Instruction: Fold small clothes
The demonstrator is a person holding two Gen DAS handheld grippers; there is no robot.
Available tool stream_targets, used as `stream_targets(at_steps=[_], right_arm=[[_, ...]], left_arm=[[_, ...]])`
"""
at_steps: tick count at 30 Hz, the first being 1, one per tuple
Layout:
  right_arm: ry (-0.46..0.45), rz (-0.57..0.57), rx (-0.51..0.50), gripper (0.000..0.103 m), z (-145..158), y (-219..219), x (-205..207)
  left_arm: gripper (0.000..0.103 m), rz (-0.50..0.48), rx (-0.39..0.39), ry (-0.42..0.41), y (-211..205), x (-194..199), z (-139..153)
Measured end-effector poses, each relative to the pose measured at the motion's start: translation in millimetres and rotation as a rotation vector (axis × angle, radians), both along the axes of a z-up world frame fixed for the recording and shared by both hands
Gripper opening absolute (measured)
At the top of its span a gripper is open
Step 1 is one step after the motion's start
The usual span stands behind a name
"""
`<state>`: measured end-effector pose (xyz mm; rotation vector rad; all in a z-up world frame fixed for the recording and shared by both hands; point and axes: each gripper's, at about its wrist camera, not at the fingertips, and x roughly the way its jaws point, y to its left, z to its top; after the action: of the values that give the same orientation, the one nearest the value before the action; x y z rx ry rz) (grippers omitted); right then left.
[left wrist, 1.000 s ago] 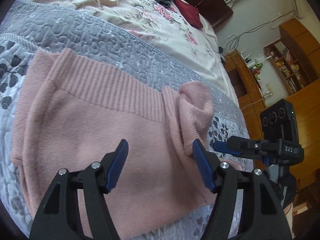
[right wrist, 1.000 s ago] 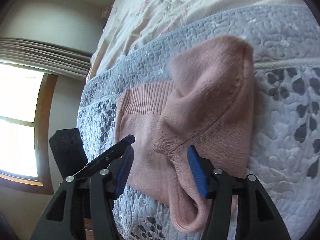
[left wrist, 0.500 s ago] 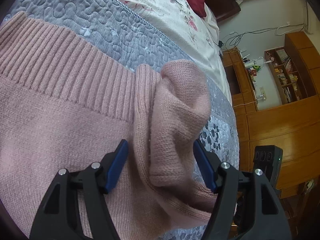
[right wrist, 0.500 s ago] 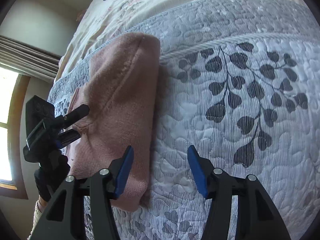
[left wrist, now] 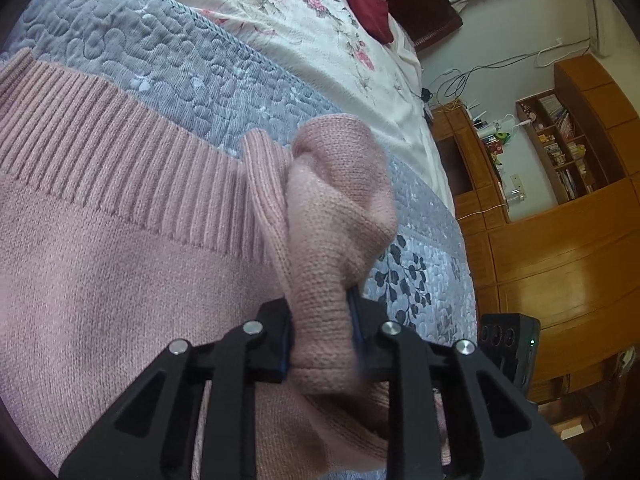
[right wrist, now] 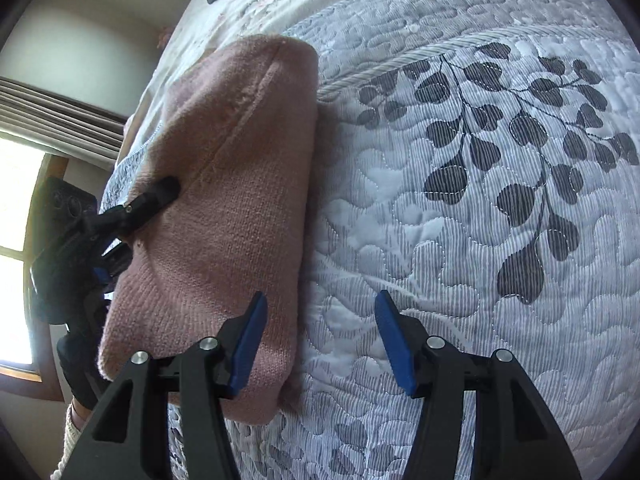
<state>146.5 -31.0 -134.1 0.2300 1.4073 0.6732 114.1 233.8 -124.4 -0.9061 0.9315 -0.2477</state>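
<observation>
The left gripper is clamped on a bunched fold of the pink sweater, which lies on the quilt of the bed; the pinched wad rises straight ahead of the jaws, with the ribbed hem stretching off to their left. The right gripper hangs with jaws apart and nothing between them, its left finger over the sweater's near edge and its right finger over bare quilt.

The step in hand looks like carrying the pinched part across to make a fold. To do it well, the left gripper should lift only enough to clear the body of the sweater, then draw the cloth over in one even sweep so the knit does not drag or bunch further. The right gripper would best pin or pinch the edge below it, keeping the garment from sliding on the quilt.

No brand, label or readable writing shows on the sweater or bedding.
</observation>
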Motion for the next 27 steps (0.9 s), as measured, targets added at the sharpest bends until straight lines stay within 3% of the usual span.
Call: stream_targets(at_steps=[8,15,22,27], right_arm=[[-0.048,0.045,0.02,0.057,9,25,-19],[-0.062,0.091,0.046,0.057,15,49,-22],[-0.075,0.164,0.052,0.057,17,79,-35],[-0.087,0.226,0.041,0.058,16,102,-49]], left_arm=[[0.019,0.054,0.007,-0.108,38,-31,40],[0.019,0.129,0.061,-0.133,102,-65,64],[0.018,0.2,0.071,-0.102,165,-100,54],[0.018,0.244,0.019,-0.077,194,-117,29]])
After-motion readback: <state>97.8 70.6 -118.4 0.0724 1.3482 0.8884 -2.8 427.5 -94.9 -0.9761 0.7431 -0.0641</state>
